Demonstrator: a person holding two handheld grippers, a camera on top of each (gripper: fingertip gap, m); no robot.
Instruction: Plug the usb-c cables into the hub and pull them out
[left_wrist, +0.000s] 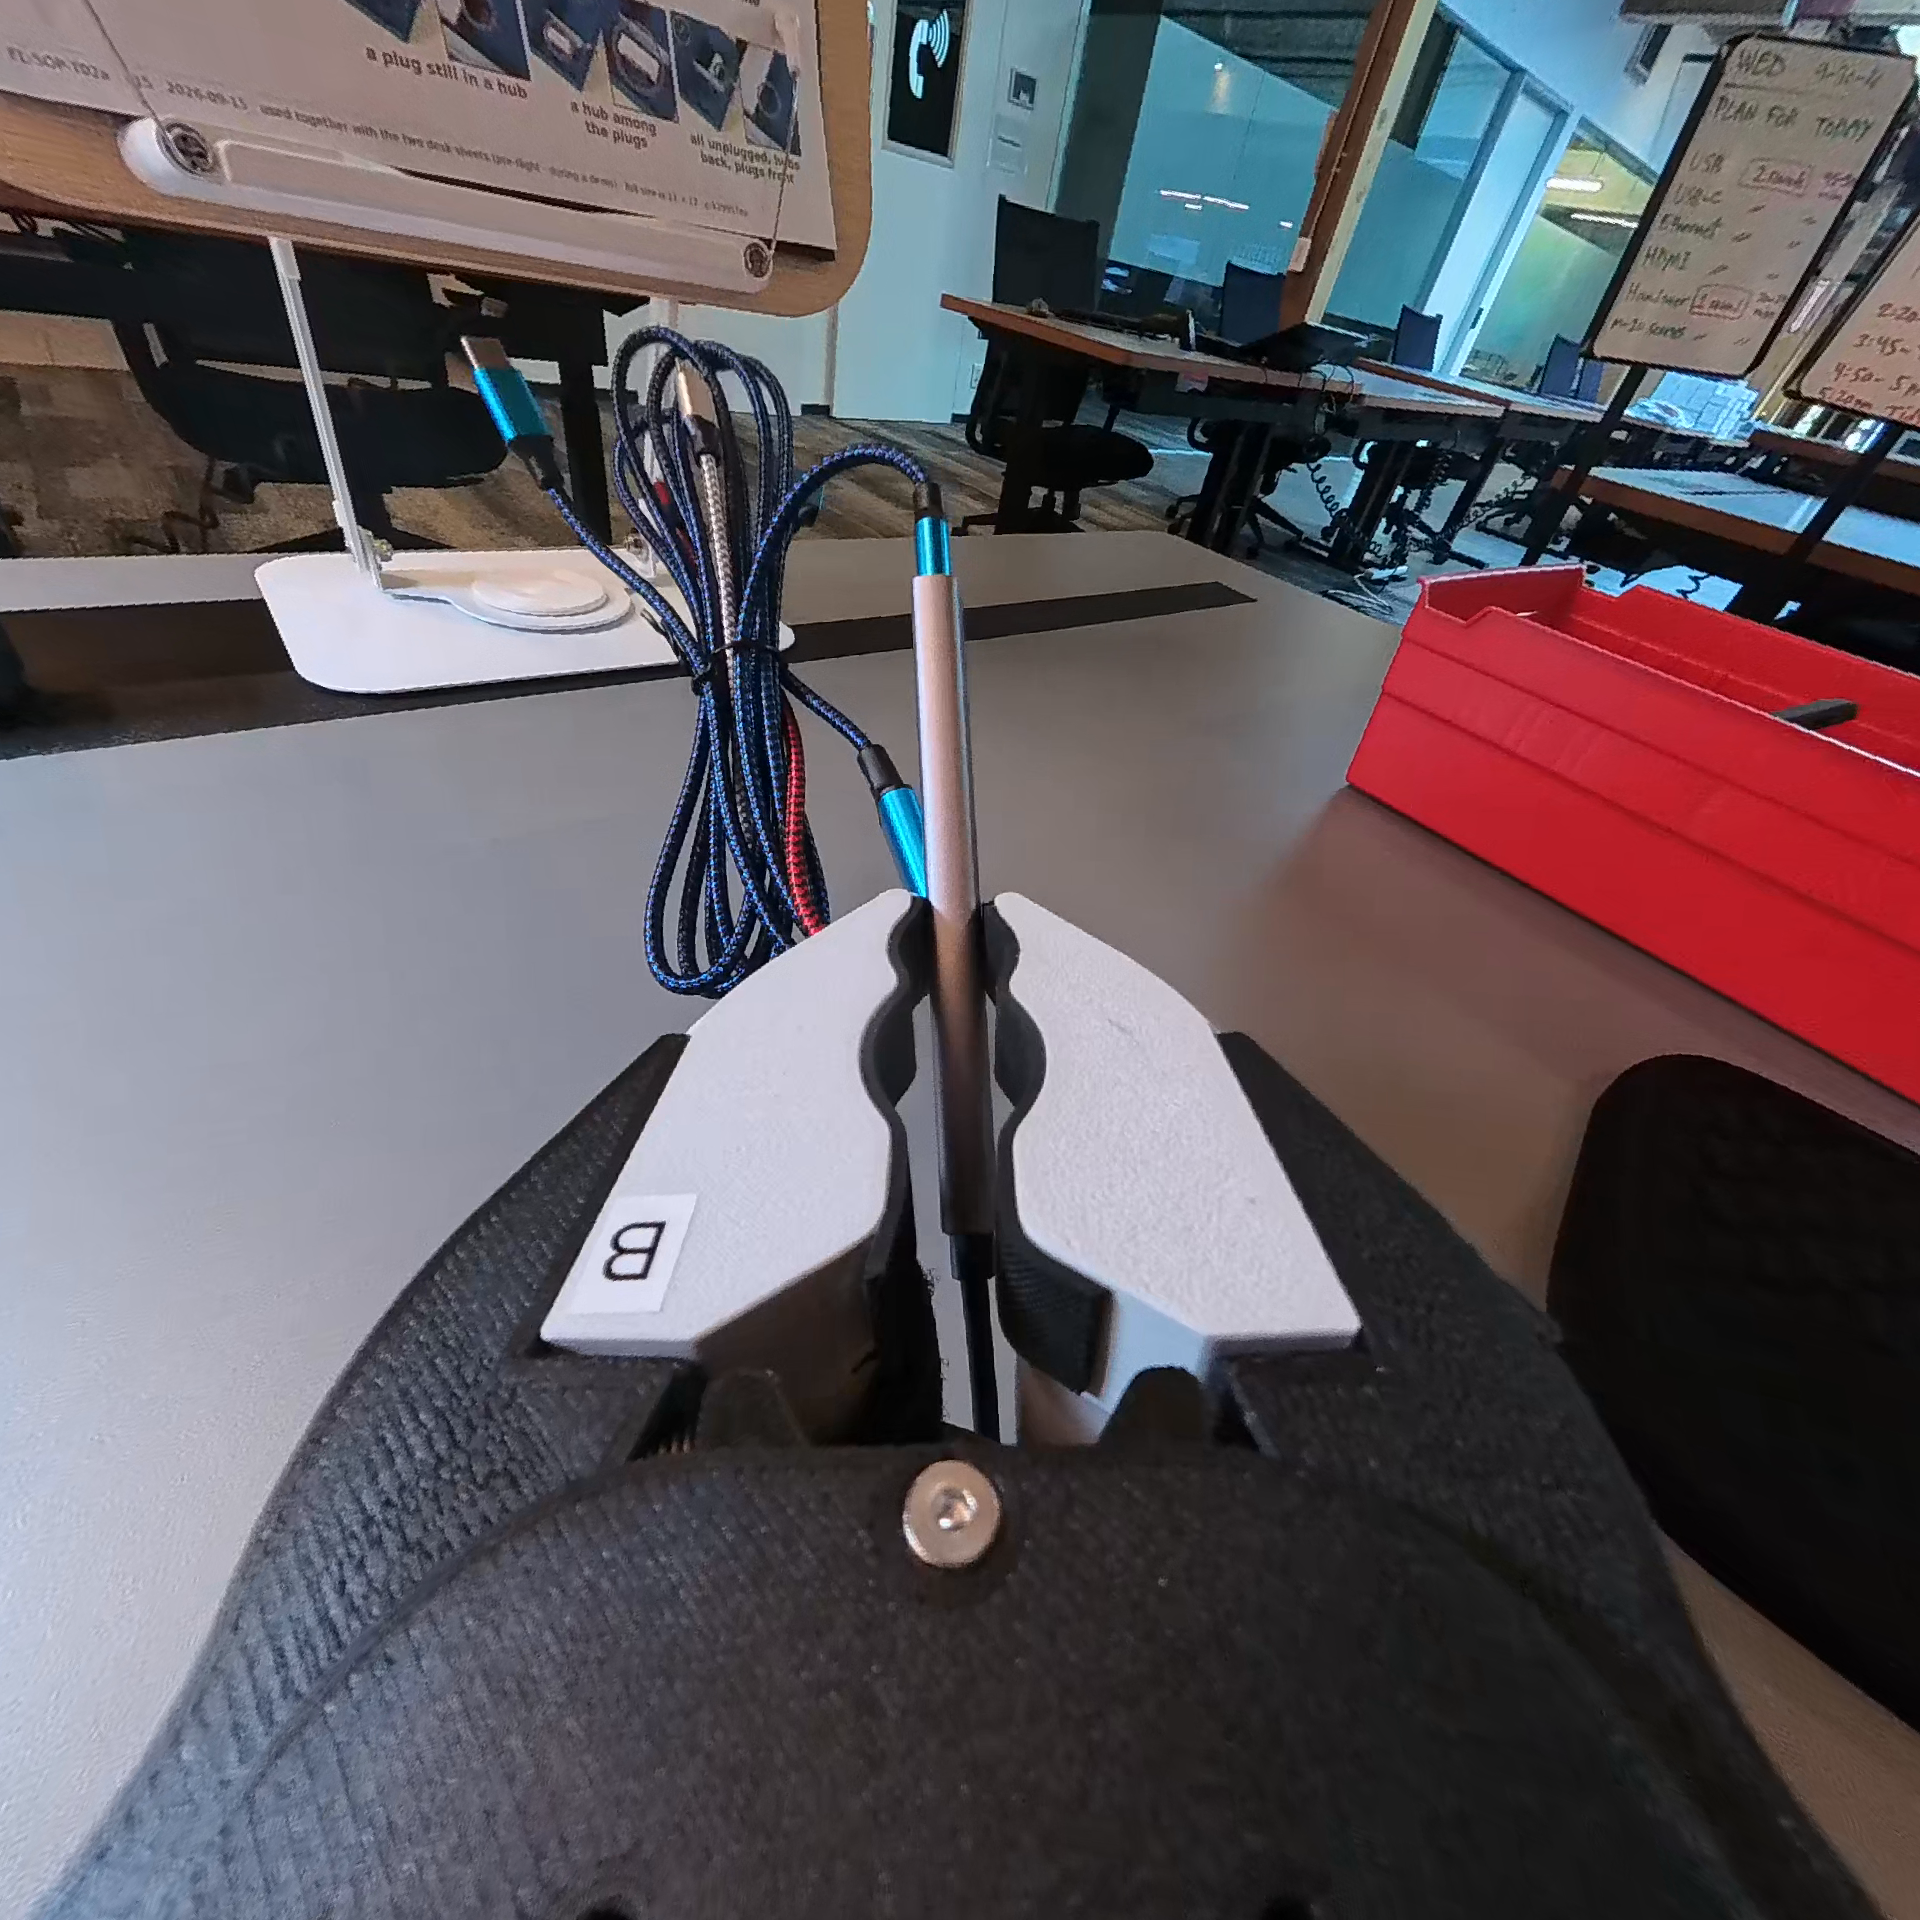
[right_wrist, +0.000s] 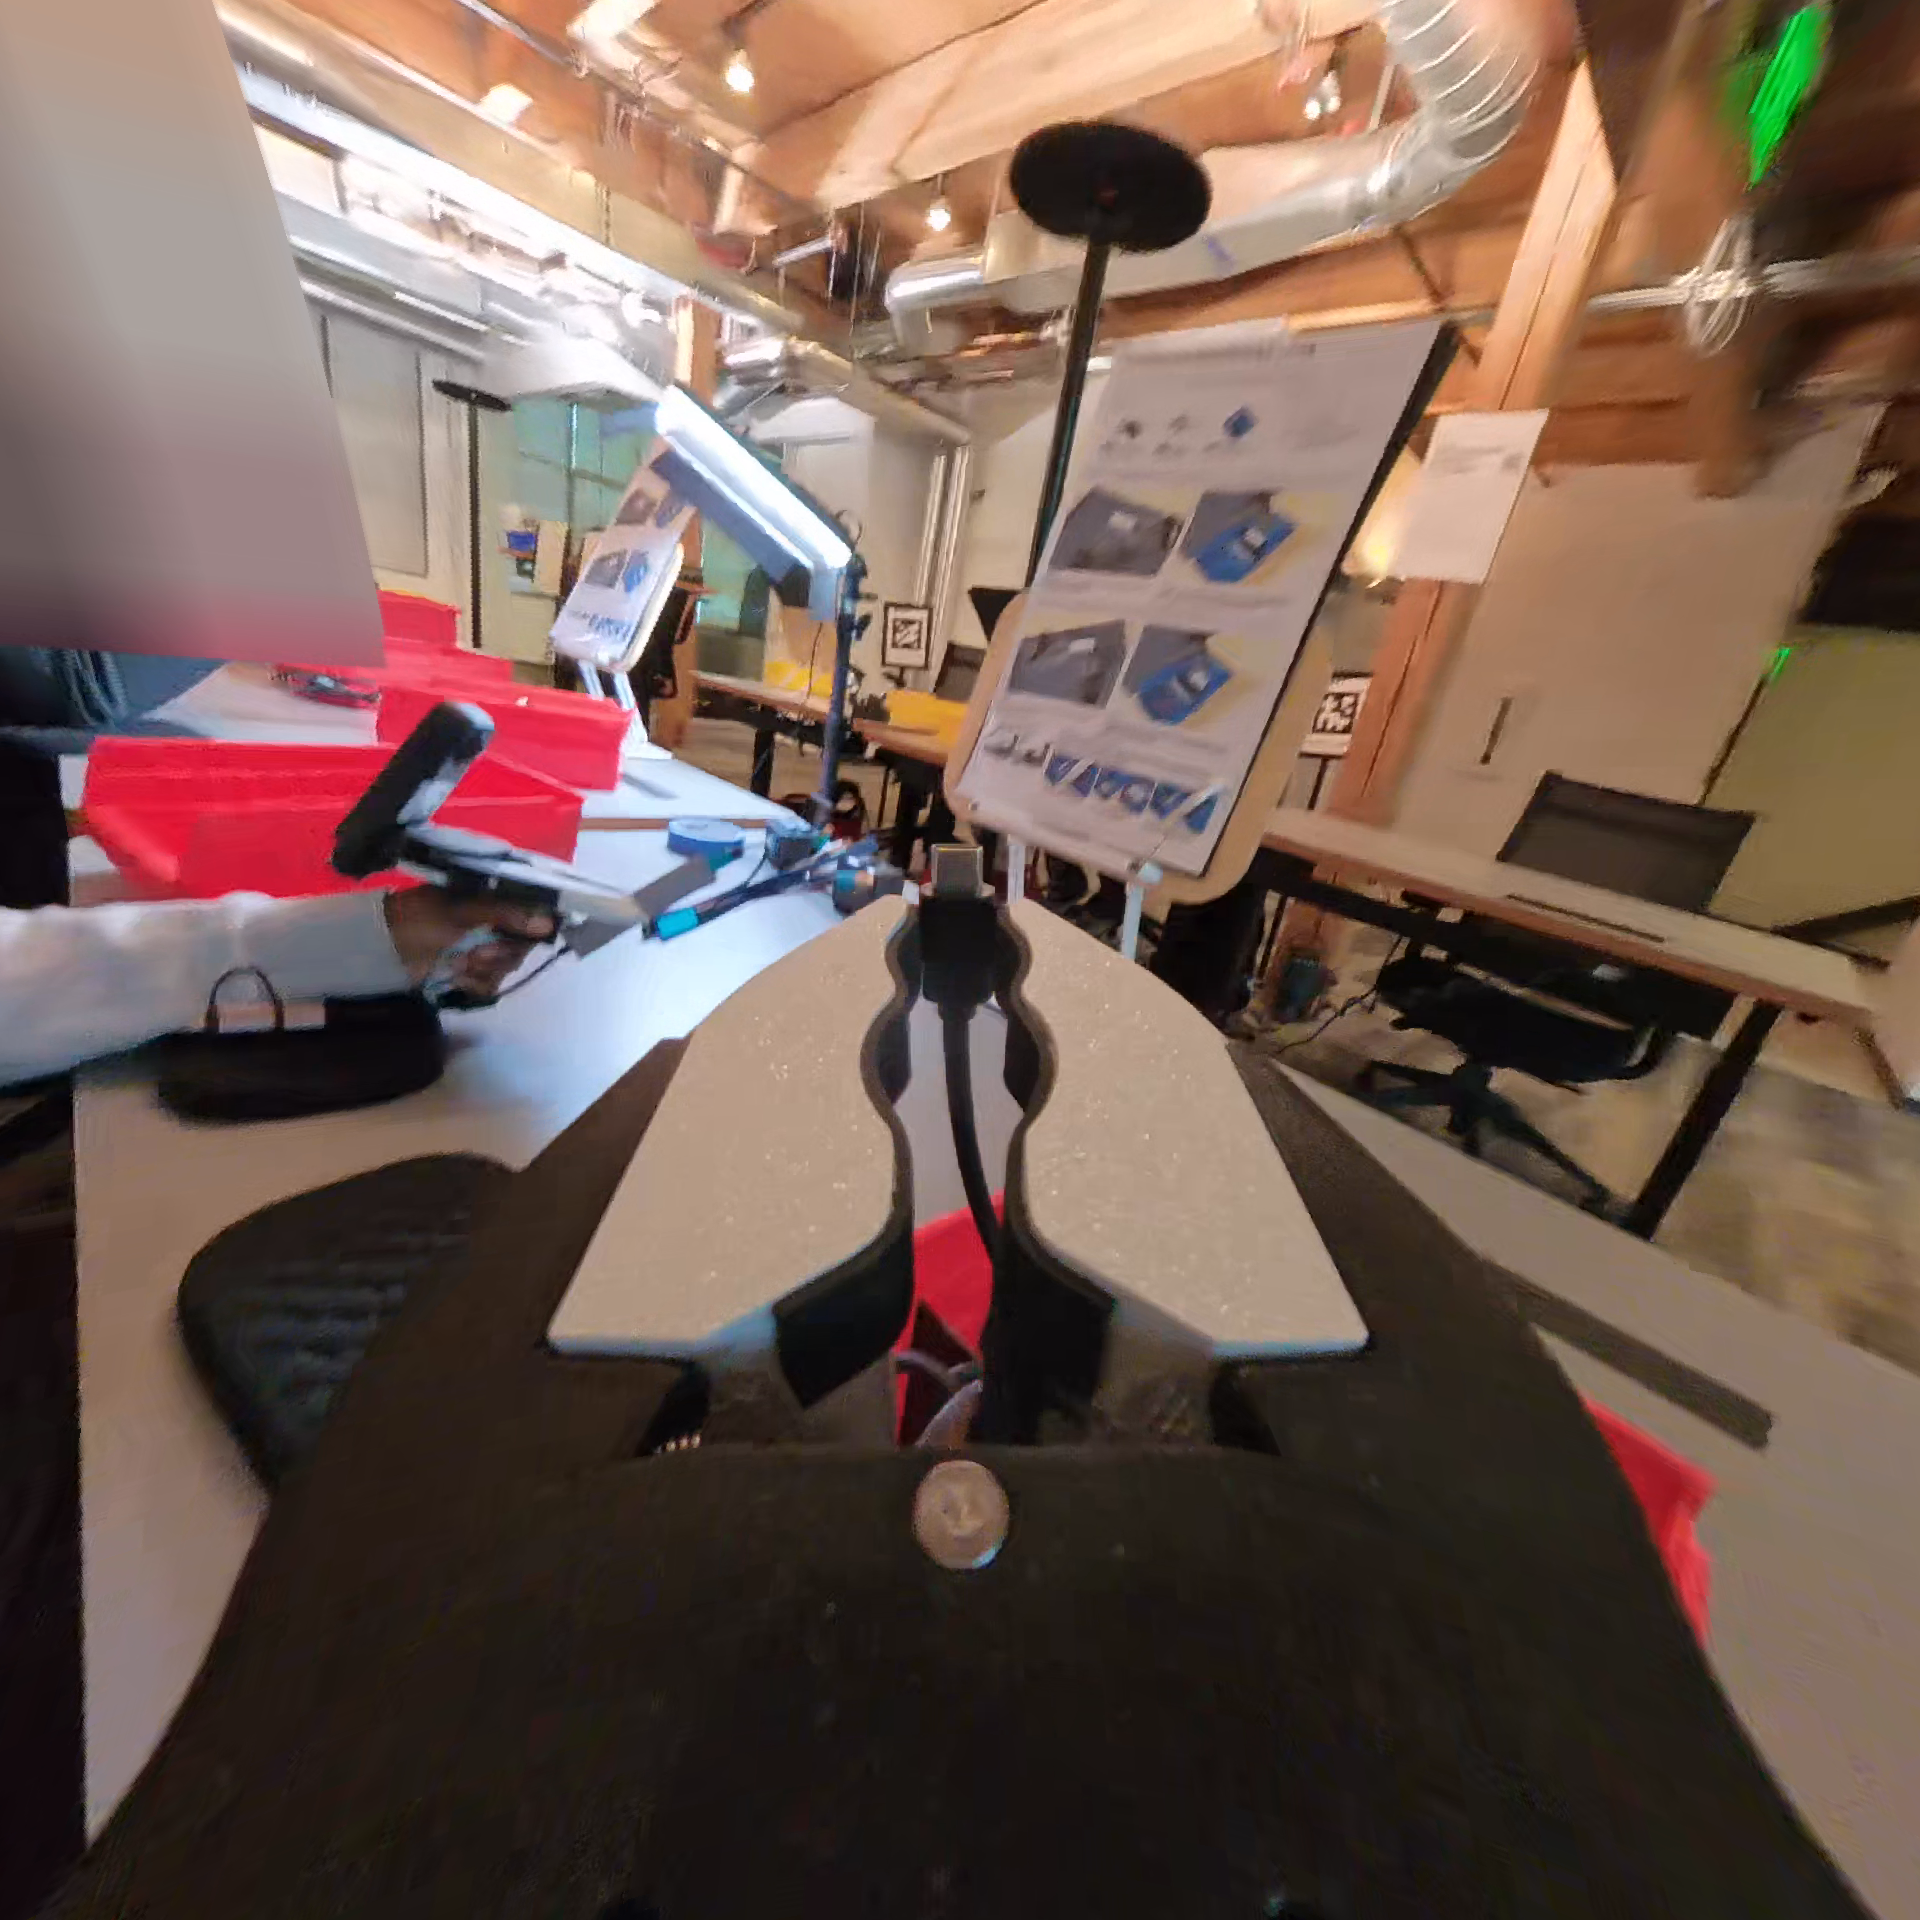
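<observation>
Left wrist view: the left gripper (left_wrist: 954, 914) has its jaws closed on a slim grey hub (left_wrist: 943, 790), held edge-on and pointing forward above the grey table (left_wrist: 312, 935). Two blue-shelled usb-c plugs sit at the hub: one (left_wrist: 932, 545) at its far tip, one (left_wrist: 902, 836) on its left side near the fingertips. Their blue braided cables (left_wrist: 717, 790) hang in a tied bundle beside a red braided cable (left_wrist: 800, 810). A red bin (left_wrist: 1621, 748) stands to the right.

Right wrist view: the right gripper (right_wrist: 961, 914), raised and well apart from the hub, is clamped on a black usb-c plug (right_wrist: 958, 894), metal tip forward, its cable (right_wrist: 971, 1122) trailing back between the fingers.
</observation>
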